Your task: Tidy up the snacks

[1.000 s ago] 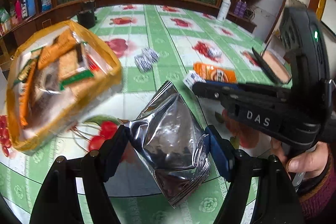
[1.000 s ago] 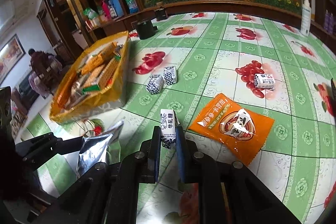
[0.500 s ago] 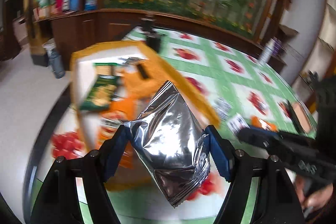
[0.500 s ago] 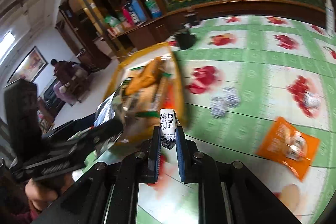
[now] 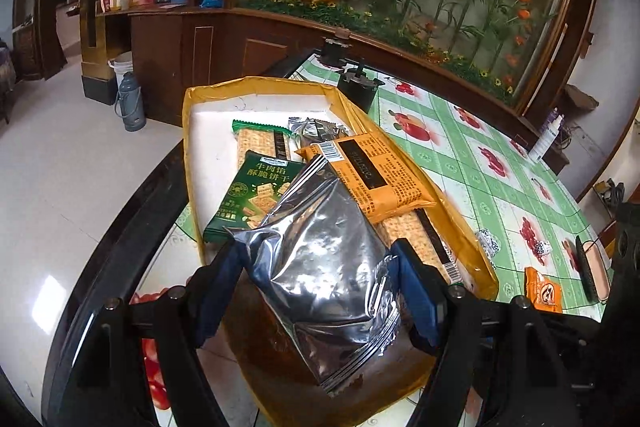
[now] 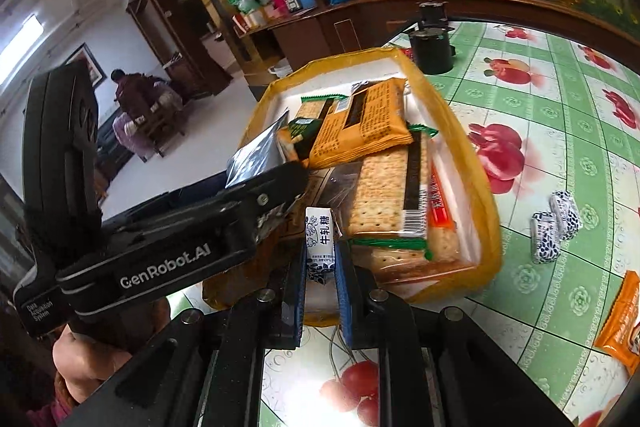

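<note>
A table with a green, fruit-printed cloth point(image 6: 560, 131) carries a yellow-rimmed tray point(image 5: 256, 85) at its edge, already stacked with cracker packs and an orange snack packet point(image 5: 376, 175). Above the tray's near end, the left gripper point(image 5: 320, 267) stands wide, its blue pads pressing both sides of a crinkled silver foil pouch point(image 5: 320, 267). Just beside it, the right gripper point(image 6: 321, 263) is pressed nearly together, pinching a small white candy bar point(image 6: 320, 239) upright over the tray's near rim. On the cloth, well apart from the tray, lie two small wrapped candies point(image 6: 554, 229) and another orange packet point(image 6: 620, 323).
</note>
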